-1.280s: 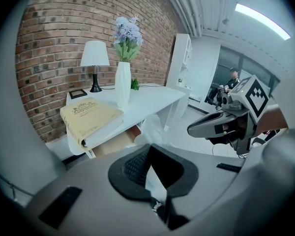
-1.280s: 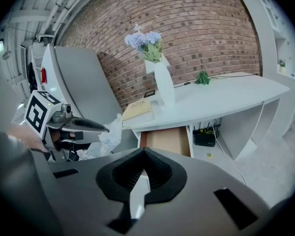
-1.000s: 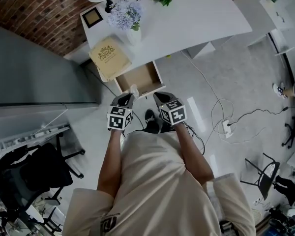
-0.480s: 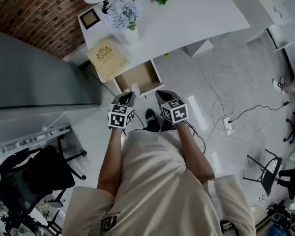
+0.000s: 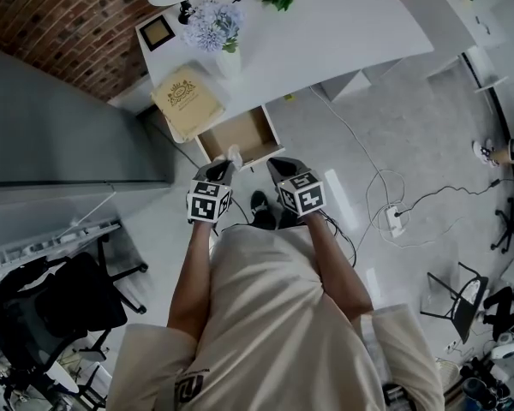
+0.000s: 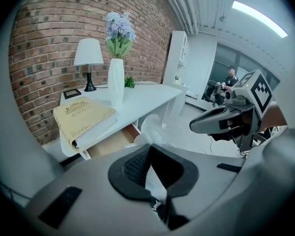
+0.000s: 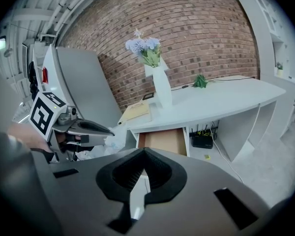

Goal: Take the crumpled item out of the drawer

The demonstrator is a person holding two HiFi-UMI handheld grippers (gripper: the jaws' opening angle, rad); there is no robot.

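Crumpled paper looks light, soft and crushable, so a gentle pinch anywhere on it should do; left tool grips it at the front edge of the open drawer under the desk, right tool clenched empty.

Open from above at 12 o'clock of the left gripper: the drawer, interior unobstructed. Overhanging the desk edge at the drawer's 10 o'clock, a book; farther back at 12, a vase. Walled off at 9 o'clock by a grey cabinet. Bare floor at 2 o'clock of the right gripper; cables between 3 and 4. No room between the left jaws, filled by the crumpled item.
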